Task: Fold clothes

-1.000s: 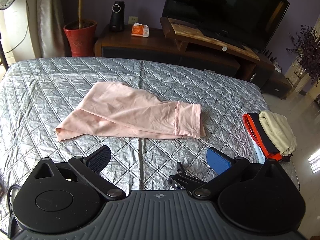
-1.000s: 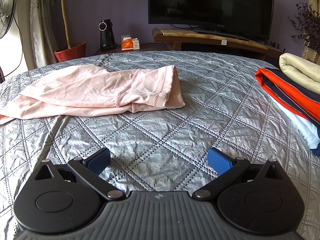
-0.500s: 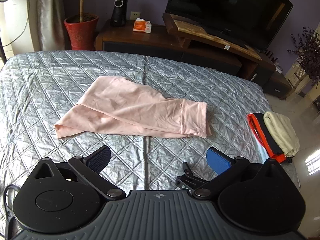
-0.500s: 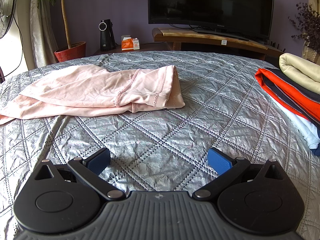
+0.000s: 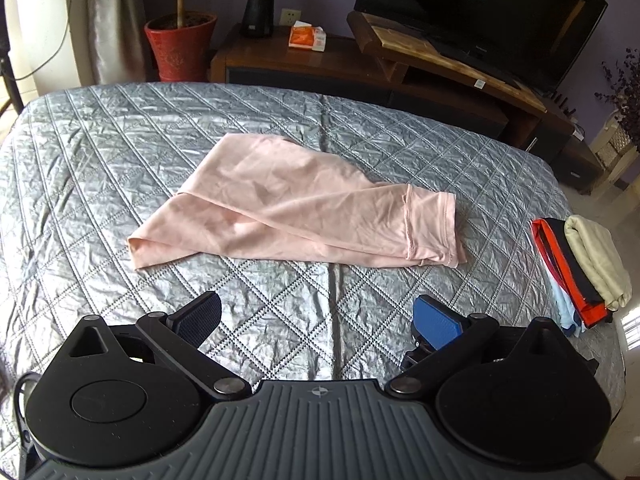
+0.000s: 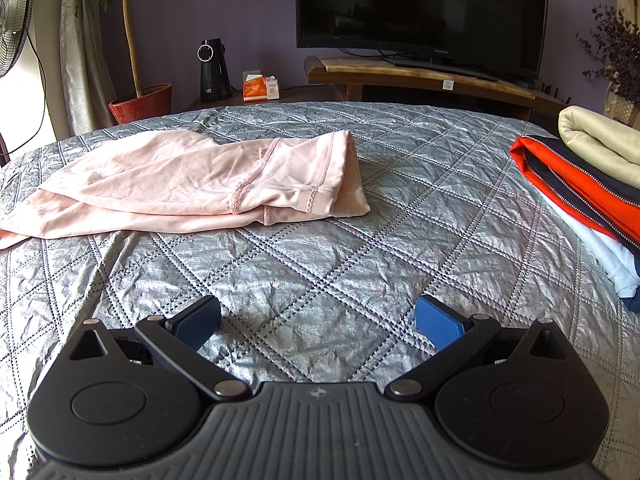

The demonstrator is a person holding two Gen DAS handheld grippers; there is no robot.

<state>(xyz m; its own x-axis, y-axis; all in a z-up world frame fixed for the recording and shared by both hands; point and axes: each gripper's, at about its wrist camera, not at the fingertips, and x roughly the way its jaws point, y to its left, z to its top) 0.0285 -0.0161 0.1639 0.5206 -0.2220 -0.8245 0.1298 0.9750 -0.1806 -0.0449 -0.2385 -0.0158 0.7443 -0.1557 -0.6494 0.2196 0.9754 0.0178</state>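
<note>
- Presently, a pink garment [image 5: 296, 204] is seen lying partly folded near the middle of the quilted grey bed [image 5: 100, 152]; its hemmed end [image 6: 320, 172] is turned toward the right side, and a loose corner [image 5: 138, 246] trails off to the left.
- The left gripper [image 5: 318, 318] is held above the near part of the bed with its jaws wide apart and nothing between them; the garment is well clear of it.
- The right gripper [image 6: 318, 320] is held low over bare quilt, jaws likewise spread and empty; the garment lies ahead and to the left.
- A stack of folded clothes [image 6: 580, 176] is seen at the right edge of the bed, apart from the pink garment; a finished piece is probably meant to join it.
- The fold is judged to be unfinished; a further grasp on the garment appears to be needed.
- Several layers are stacked at the hemmed end; should only the top layer be pinched, the lower ones could be left behind and the fold pulled open.
- The fabric looks thin and slippery; it could slide on the shiny quilt if dragged rather than lifted, so that the existing folds are skewed.
- The quilt itself could be nipped along with the cloth if the jaws are brought down too low.
</note>
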